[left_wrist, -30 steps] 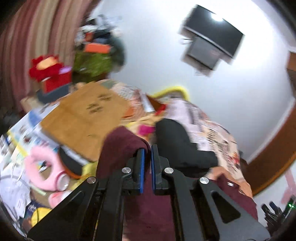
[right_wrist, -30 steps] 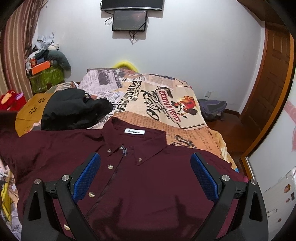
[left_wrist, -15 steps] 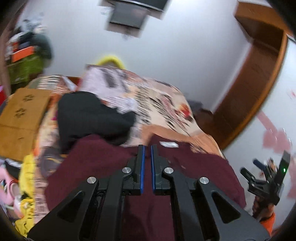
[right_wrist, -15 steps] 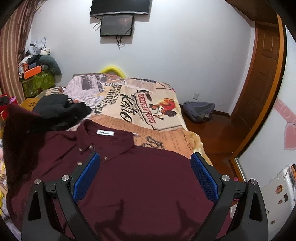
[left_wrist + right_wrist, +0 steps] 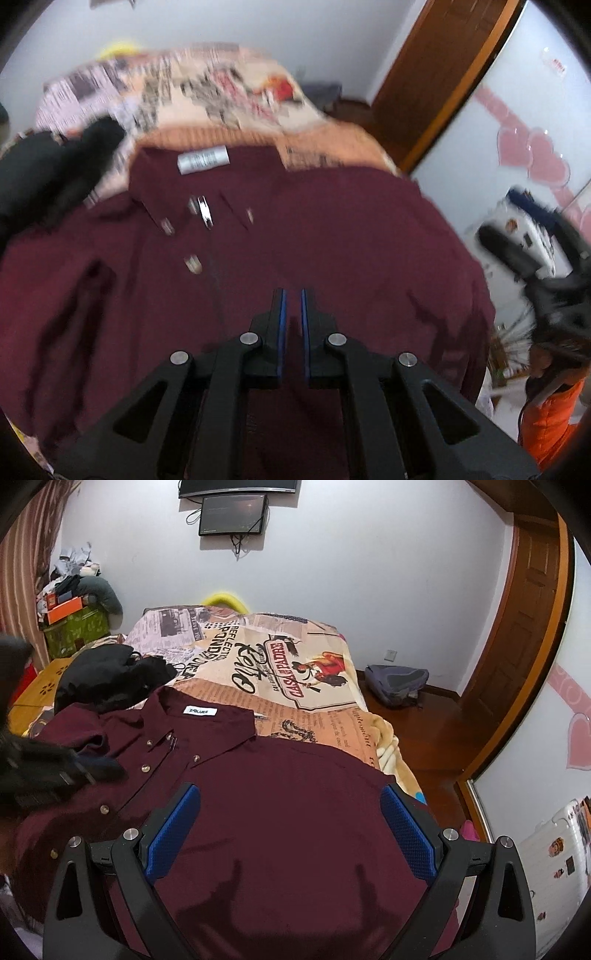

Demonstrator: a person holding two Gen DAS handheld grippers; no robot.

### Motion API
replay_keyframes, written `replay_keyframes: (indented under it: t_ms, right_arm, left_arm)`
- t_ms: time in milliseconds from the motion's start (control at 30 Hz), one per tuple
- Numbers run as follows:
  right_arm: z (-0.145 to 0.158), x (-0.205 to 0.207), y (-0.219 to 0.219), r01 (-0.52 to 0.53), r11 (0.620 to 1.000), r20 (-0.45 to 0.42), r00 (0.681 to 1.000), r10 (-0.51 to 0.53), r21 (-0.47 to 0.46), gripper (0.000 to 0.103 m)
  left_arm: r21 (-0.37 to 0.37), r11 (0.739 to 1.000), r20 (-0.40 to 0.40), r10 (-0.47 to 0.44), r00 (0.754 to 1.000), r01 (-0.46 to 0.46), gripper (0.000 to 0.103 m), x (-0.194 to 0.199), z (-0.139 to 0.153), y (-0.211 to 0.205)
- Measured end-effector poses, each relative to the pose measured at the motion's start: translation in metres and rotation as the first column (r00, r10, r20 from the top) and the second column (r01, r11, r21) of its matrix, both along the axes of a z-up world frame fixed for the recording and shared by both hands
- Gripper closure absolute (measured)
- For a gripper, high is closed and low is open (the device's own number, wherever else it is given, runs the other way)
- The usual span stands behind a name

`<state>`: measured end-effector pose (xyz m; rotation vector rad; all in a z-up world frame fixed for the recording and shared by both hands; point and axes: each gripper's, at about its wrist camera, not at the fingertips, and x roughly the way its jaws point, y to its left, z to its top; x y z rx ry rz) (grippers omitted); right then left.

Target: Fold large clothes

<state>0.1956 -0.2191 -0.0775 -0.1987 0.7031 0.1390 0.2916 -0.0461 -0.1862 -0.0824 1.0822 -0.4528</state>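
Maroon shirt (image 5: pixel 295 812) lies flat on bed (image 5: pixel 332 686) for folding — left gripper (image 5: pixel 291 295) near-closed, apparently w/ nothing pinched, right gripper (image 5: pixel 291 816) wide open, empty.

Bed with a printed newspaper-style bedspread (image 5: pixel 295 664) runs toward the far wall. Black garment (image 5: pixel 107 679) heaped near the bed's left edge. Yellow object (image 5: pixel 223 600) at the head of the bed. Two dark screens (image 5: pixel 232 513) on the white wall. Grey backpack (image 5: pixel 397 683) on the floor at the right. Wooden door (image 5: pixel 517 627) beyond. Green box (image 5: pixel 75 629), clutter on top, far left.
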Motion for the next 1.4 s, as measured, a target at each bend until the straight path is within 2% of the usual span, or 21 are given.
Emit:
replay_keyframes:
  t_ms: [100,200,267,300,367,433,567,667,800,900,1033,1100,1267,1400]
  right_arm:
    - [-0.001,-0.002,0.002,-0.010,1.000,0.002,1.000,0.010,-0.006,0.006]
    - [-0.002,-0.002,0.005,-0.021,1.000,-0.001,1.000,0.021,-0.002,0.006]
    - [-0.002,-0.001,0.009,-0.029,1.000,-0.002,1.000,0.029,-0.002,0.006]
    - [-0.002,0.000,0.011,-0.032,0.999,-0.002,0.999,0.032,-0.003,0.006]
    - [-0.001,0.002,0.017,-0.044,0.999,0.000,0.999,0.044,-0.004,0.006]
    - [0.002,0.003,0.025,-0.058,0.998,0.005,0.998,0.058,-0.003,0.006]
    - [0.009,0.007,0.045,-0.110,0.994,0.020,0.994,0.110,0.005,0.006]
    - [0.011,0.012,0.067,-0.160,0.987,0.023,0.987,0.160,0.001,0.006]
    - [0.010,0.017,0.105,-0.251,0.968,0.018,0.968,0.251,-0.011,0.006]
    - [0.006,0.020,0.139,-0.327,0.945,-0.002,0.945,0.327,-0.027,0.006]
    - [-0.007,0.025,0.193,-0.443,0.895,-0.051,0.896,0.441,-0.047,0.006]
    - [-0.016,0.025,0.218,-0.496,0.867,-0.084,0.867,0.491,-0.054,0.006]
    - [-0.042,0.015,0.284,-0.624,0.775,-0.176,0.778,0.603,-0.100,0.006]
    - [-0.066,0.001,0.327,-0.723,0.671,-0.236,0.690,0.684,-0.166,0.006]
  left_arm:
    - [0.016,1.000,-0.093,-0.013,0.996,0.014,0.094,-0.001,-0.018,-0.003]
    - [0.020,1.000,-0.111,-0.002,0.994,0.004,0.094,-0.003,-0.018,0.004]
    - [0.008,1.000,-0.096,0.014,0.995,-0.013,0.091,-0.005,-0.008,0.013]
    - [0.001,1.000,-0.081,0.026,0.996,-0.026,0.088,-0.007,-0.001,0.019]
    - [-0.015,0.999,-0.030,0.051,0.998,-0.052,0.066,-0.010,0.018,0.033]
    - [-0.012,0.996,0.050,0.085,0.995,-0.084,0.055,-0.019,0.042,0.049]
    - [0.027,0.987,0.181,0.153,0.971,-0.161,0.047,-0.036,0.082,0.089]
    - [0.044,0.971,0.236,0.218,0.947,-0.234,0.038,-0.044,0.099,0.128]
    - [0.108,0.922,0.272,0.333,0.903,-0.372,0.036,-0.051,0.104,0.190]
    - [0.136,0.873,0.267,0.423,0.866,-0.468,0.036,-0.061,0.100,0.243]
    - [0.190,0.810,0.269,0.501,0.823,-0.555,0.036,-0.076,0.086,0.295]
    - [0.204,0.791,0.258,0.525,0.811,-0.577,0.036,-0.083,0.076,0.311]
    - [0.222,0.760,0.204,0.576,0.792,-0.610,0.036,-0.107,0.043,0.349]
    - [0.205,0.761,0.148,0.598,0.788,-0.616,0.036,-0.116,0.017,0.361]
